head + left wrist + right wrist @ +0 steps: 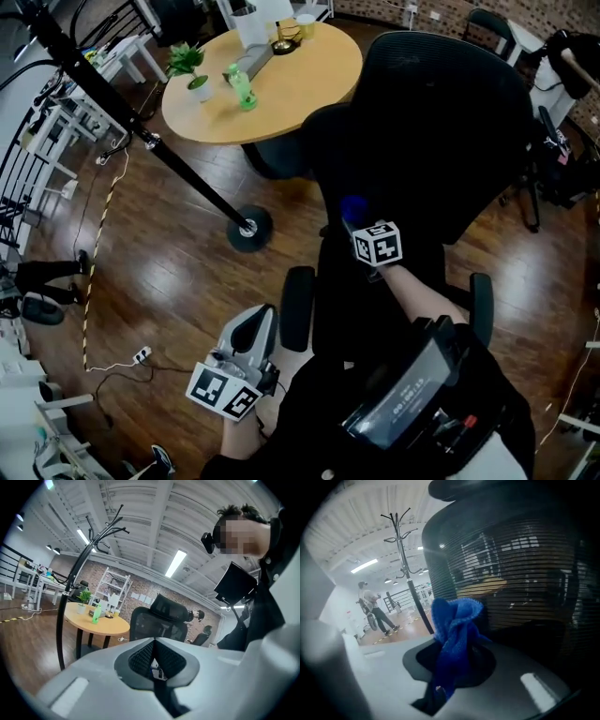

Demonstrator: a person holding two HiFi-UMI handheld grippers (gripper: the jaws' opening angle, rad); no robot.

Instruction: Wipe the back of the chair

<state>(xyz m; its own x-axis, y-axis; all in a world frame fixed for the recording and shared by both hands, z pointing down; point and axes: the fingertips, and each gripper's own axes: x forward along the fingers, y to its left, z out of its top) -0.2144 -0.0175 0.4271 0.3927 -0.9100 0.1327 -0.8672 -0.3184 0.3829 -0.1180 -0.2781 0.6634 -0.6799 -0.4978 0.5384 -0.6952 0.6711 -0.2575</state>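
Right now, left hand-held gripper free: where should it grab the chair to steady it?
Probably the left armrest, from above, jaws across its width. It's a narrow pad right beside the left hand-held gripper; the chair back is broad mesh, nothing to pinch. Jaws are shut now, so open first.

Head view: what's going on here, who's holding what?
A person holds a gripper in each hand. The right gripper is shut on a blue cloth, held up at the mesh back of the black office chair; whether the cloth touches the mesh is hard to confirm. The left gripper is shut and empty, held low at the person's side, apart from the chair. A round table stands beyond the chair.
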